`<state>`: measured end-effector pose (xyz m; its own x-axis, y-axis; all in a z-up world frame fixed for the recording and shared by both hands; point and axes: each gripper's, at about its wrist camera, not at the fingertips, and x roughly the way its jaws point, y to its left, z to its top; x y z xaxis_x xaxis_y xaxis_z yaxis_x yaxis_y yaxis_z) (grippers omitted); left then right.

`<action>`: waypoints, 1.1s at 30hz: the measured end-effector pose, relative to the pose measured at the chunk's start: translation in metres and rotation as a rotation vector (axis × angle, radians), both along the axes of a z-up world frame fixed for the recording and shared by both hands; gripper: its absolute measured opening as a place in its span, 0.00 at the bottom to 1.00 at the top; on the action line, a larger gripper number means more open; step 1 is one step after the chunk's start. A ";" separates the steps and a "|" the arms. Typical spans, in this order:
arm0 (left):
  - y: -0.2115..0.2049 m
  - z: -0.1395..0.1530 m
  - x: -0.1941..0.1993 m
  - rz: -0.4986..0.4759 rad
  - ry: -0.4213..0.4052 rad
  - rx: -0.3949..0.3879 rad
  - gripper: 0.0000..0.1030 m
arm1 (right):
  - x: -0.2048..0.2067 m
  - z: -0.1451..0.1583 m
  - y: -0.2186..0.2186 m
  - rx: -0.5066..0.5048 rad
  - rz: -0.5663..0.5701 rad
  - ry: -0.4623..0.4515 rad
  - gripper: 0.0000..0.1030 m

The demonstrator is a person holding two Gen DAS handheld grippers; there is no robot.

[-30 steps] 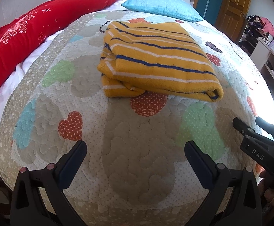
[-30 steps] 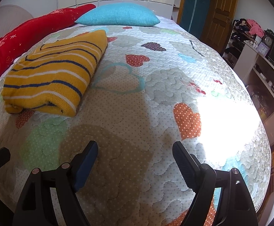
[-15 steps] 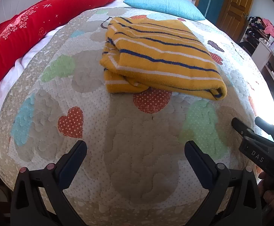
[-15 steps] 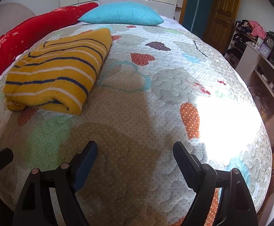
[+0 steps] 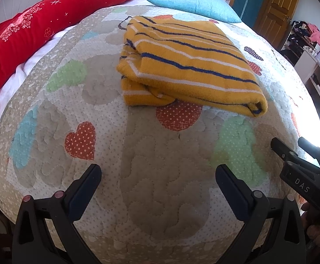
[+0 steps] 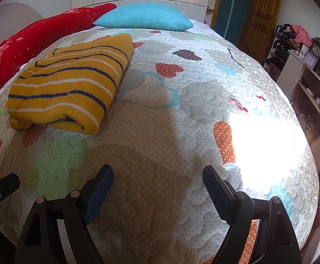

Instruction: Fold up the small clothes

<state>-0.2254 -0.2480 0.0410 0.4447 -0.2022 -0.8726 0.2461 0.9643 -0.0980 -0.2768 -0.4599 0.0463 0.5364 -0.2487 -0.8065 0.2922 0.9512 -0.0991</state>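
Note:
A yellow knit garment with blue and white stripes (image 5: 186,66) lies folded in a thick rectangle on the quilted bedspread (image 5: 160,165). In the right wrist view the same folded garment (image 6: 69,83) sits at the upper left. My left gripper (image 5: 158,173) hangs open over bare quilt, well short of the garment's near edge, nothing between its fingers. My right gripper (image 6: 157,176) is open too, over quilt to the right of the garment, holding nothing. The right gripper's tips (image 5: 291,151) show at the right edge of the left wrist view.
A red bolster (image 5: 39,33) runs along the left side and a turquoise pillow (image 6: 144,19) lies at the head of the bed. Shelves with clutter and a clock (image 6: 316,50) stand beyond the right bed edge. A wooden door (image 6: 261,17) is behind. Bright sun patch on the quilt (image 6: 267,145).
Both views have tilted slightly, so the garment sits a little lower and nearer in frame. Both grippers stay open and empty; the garment has not moved on the bed.

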 end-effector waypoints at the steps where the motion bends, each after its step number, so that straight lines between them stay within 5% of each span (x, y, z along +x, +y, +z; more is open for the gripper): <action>1: 0.001 0.000 0.000 0.001 0.000 -0.001 1.00 | -0.001 0.000 0.000 -0.001 0.001 -0.001 0.85; 33: 0.016 0.003 0.004 0.043 -0.004 -0.056 1.00 | -0.001 0.009 0.014 -0.012 0.041 -0.029 0.85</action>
<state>-0.2215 -0.2324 0.0443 0.4574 -0.2315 -0.8586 0.2049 0.9670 -0.1516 -0.2773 -0.4454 0.0551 0.5693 -0.2354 -0.7877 0.2559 0.9613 -0.1023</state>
